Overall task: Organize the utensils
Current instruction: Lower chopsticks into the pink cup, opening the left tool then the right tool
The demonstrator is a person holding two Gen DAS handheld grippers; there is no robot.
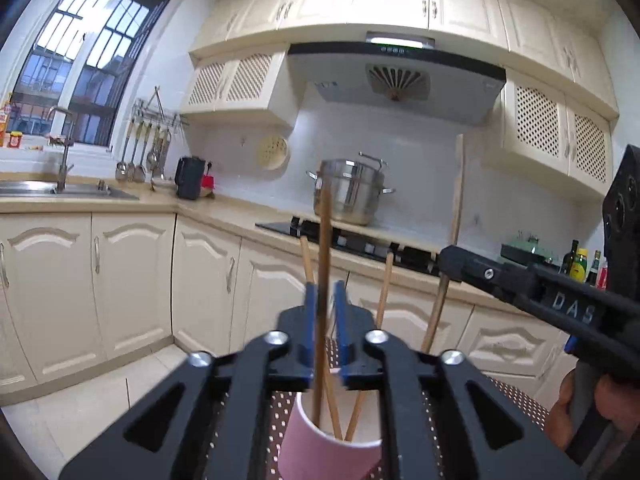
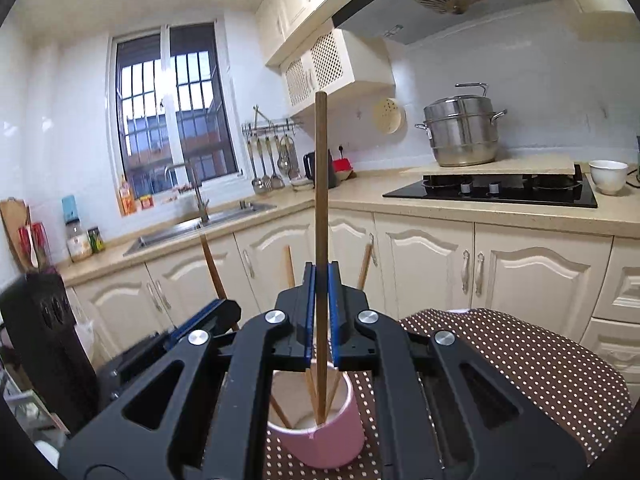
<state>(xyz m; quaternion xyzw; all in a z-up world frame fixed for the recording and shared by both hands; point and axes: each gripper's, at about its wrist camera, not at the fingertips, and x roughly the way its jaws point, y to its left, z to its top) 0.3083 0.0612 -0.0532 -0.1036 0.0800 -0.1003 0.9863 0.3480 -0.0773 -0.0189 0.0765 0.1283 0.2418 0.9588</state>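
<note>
A pink cup (image 2: 320,436) stands on a brown polka-dot cloth (image 2: 520,360) and holds several wooden chopsticks. My right gripper (image 2: 321,276) is shut on a dark brown chopstick (image 2: 321,184) that stands upright with its lower end in the cup. In the left wrist view the pink cup (image 1: 320,452) sits below my left gripper (image 1: 325,292). Its jaws stand slightly apart on either side of an upright dark chopstick (image 1: 325,240) without clearly touching it. The right gripper (image 1: 452,264) reaches in from the right, by a leaning wooden stick.
Cream cabinets line the kitchen. A steel pot (image 2: 462,128) and a black hob (image 2: 492,192) are on the counter, with a white bowl (image 2: 608,176) at the right. A sink (image 2: 196,228) and hanging ladles (image 2: 268,168) are on the left.
</note>
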